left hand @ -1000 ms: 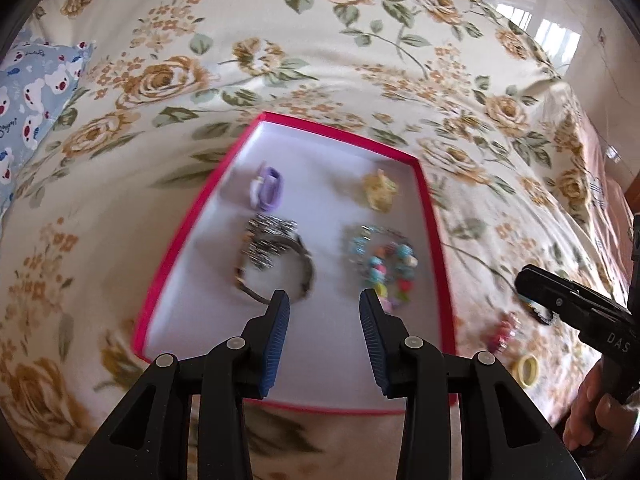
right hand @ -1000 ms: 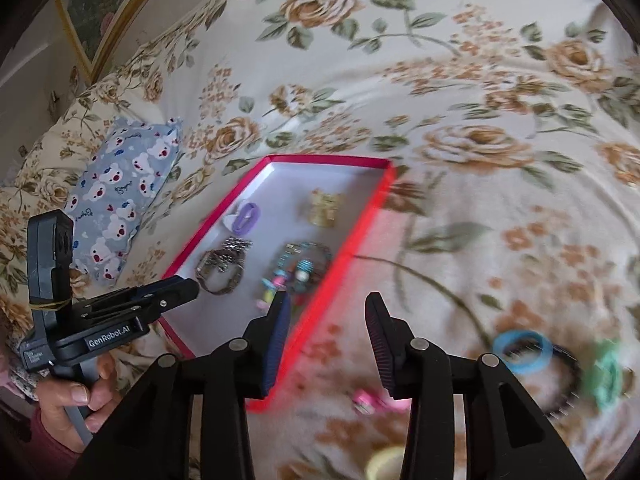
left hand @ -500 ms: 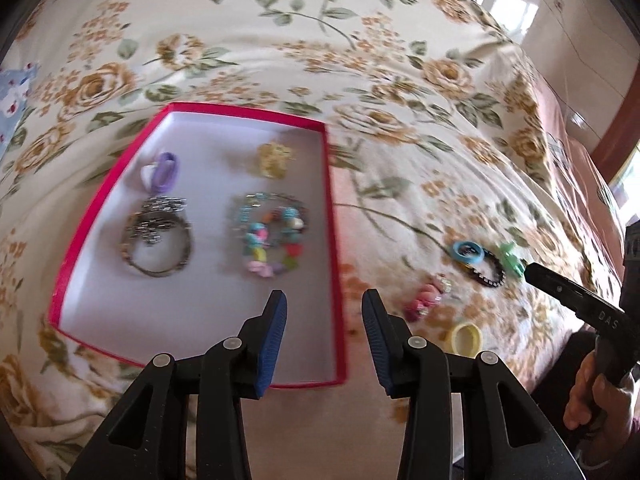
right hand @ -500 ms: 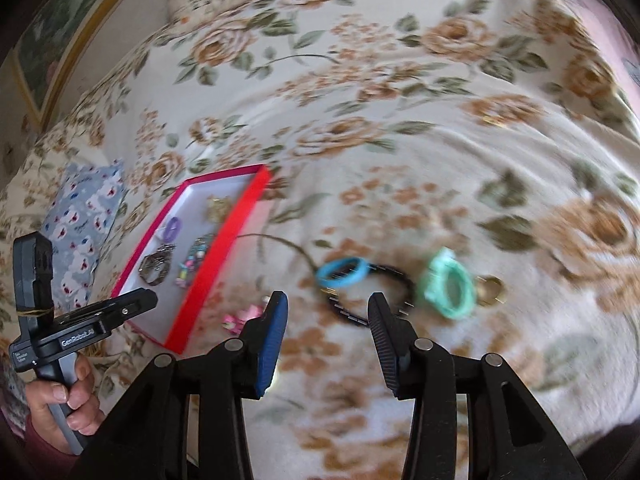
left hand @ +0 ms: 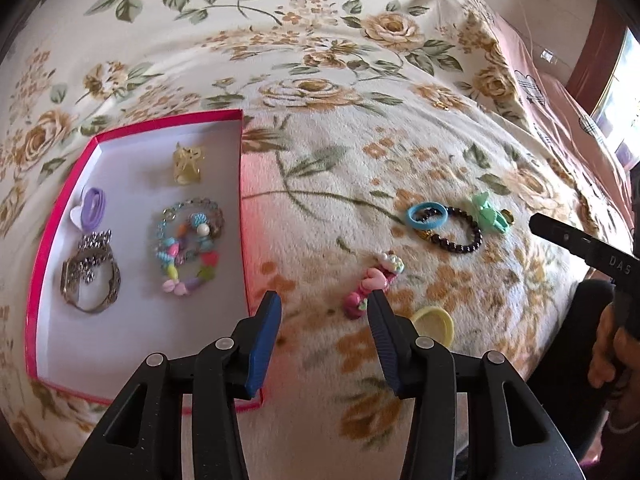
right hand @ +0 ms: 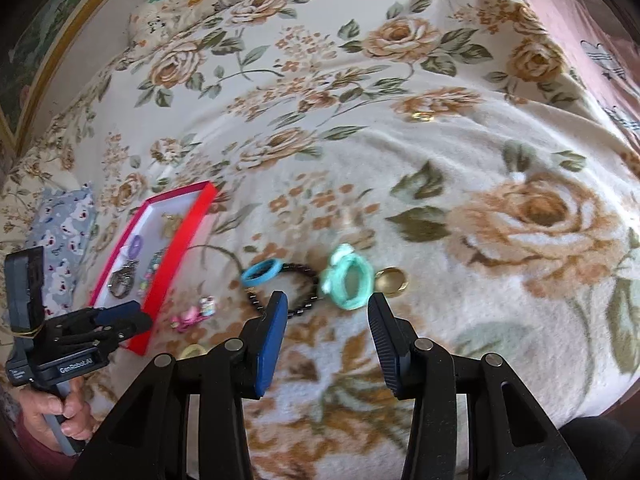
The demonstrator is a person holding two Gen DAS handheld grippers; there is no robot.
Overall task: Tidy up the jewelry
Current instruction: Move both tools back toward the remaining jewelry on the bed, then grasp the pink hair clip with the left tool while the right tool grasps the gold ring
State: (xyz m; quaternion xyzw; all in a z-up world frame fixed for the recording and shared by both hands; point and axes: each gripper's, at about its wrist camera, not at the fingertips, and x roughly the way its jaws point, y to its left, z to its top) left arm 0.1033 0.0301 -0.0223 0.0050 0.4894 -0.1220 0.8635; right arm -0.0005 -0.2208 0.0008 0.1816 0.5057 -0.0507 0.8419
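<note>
Your left gripper (left hand: 324, 308) has empty jaws opening beside the pink charm (left hand: 372, 284), your right gripper (right hand: 328, 304) gapes empty over the bracelet (right hand: 298, 288), both aiming loose bed pieces at the tray (left hand: 56, 216).

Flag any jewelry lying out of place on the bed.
Several pieces lie loose on the floral blanket beside the red tray rather than in it: a blue ring, dark beaded bracelet, mint green hair tie, gold ring, pink charm and yellow ring.
</note>
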